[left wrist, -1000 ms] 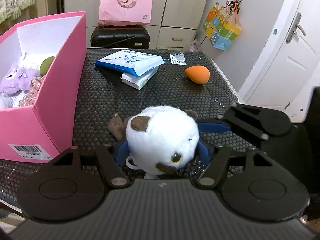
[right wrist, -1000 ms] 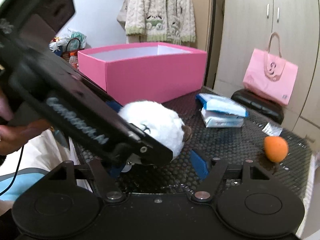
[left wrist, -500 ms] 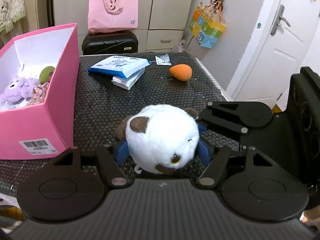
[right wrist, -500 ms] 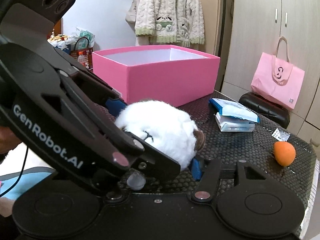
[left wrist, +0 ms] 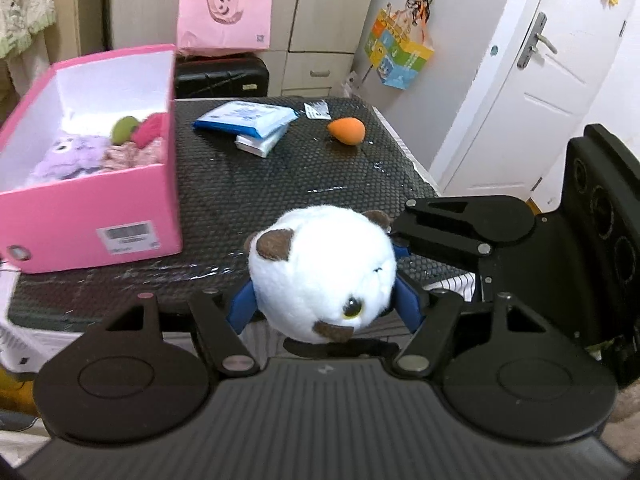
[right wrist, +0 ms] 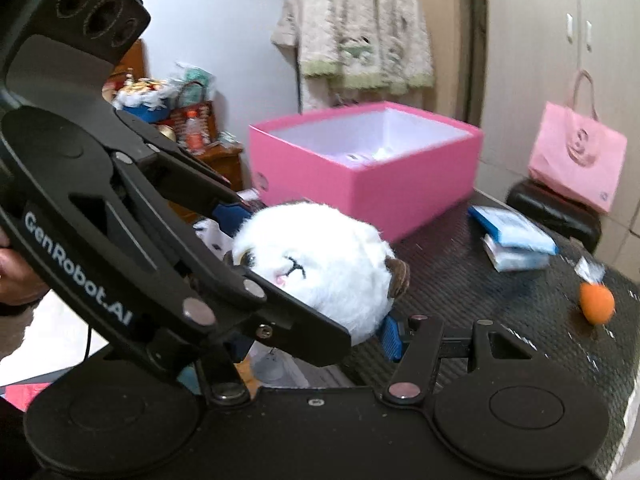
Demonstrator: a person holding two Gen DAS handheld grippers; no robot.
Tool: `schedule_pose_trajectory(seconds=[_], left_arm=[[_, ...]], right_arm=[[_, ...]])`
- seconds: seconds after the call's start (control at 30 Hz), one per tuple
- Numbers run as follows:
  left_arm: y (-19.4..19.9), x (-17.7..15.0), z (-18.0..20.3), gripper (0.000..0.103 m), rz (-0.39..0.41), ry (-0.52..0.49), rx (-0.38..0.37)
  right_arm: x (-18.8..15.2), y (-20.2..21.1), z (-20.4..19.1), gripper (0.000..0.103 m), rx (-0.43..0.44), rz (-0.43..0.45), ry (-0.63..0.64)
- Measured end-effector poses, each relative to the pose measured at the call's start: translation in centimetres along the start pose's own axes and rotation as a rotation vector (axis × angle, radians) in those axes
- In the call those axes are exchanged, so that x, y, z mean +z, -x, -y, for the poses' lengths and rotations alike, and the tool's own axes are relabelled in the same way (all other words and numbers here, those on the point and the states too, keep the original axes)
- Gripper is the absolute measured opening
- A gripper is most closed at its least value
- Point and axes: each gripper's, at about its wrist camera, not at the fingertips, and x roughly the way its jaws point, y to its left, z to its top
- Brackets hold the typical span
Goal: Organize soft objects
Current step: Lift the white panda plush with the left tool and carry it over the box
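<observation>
Plush toy: a round white plush (left wrist: 320, 272) with brown ears and a yellow eye, lifted clear of the table and hanging at its near edge, just short of the pink box.
Left gripper: the left gripper (left wrist: 324, 300) has its blue pads (left wrist: 240, 308) pressed into both sides of the plush, pinching it.
Right gripper: the right gripper (right wrist: 316, 328) comes in from the side; one blue pad (right wrist: 390, 336) sits against the plush's lower flank. Its jaws have just been closing, with the plush between them. The other pad is hidden behind the left tool, so I can only say it looks like a grip, not swear to it.
Pink box: the pink box (left wrist: 132, 200) stands open on the table's left part, a barcode label on its near wall. Inside lie a purple plush (left wrist: 68, 156), a green ball (left wrist: 124, 128) and some pinkish fabric.
Table: a black table (left wrist: 256, 192) with a honeycomb-textured top, wet-looking in patches.
Orange sponge: an egg-shaped orange sponge (left wrist: 347, 130) lies alone toward the far right corner, well apart from the box.
Tissue packs: two blue-and-white tissue packs (left wrist: 248, 120), stacked askew, between the box and the sponge.
Small packet: a small clear packet (left wrist: 317, 109) at the far edge, near the sponge.
Hand: a hand (right wrist: 16, 280) grips the left tool's handle at the right wrist view's left edge.
</observation>
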Motion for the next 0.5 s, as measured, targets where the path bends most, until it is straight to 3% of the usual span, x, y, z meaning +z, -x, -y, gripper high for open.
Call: schedule_pose_trajectory(seconds=[0.27, 0.5], left_arm=[[5.5, -0.1, -2.3, 0.07, 0.092, 0.0, 0.038], [7.1, 2.9, -5.0, 0.07, 0.156, 0.008, 0.091]], right_arm=[[3.9, 0.0, -2.5, 0.065, 0.077, 0.078, 0.03], [8.0, -2.1, -2.1, 0.065, 0.085, 0.135, 0.036]])
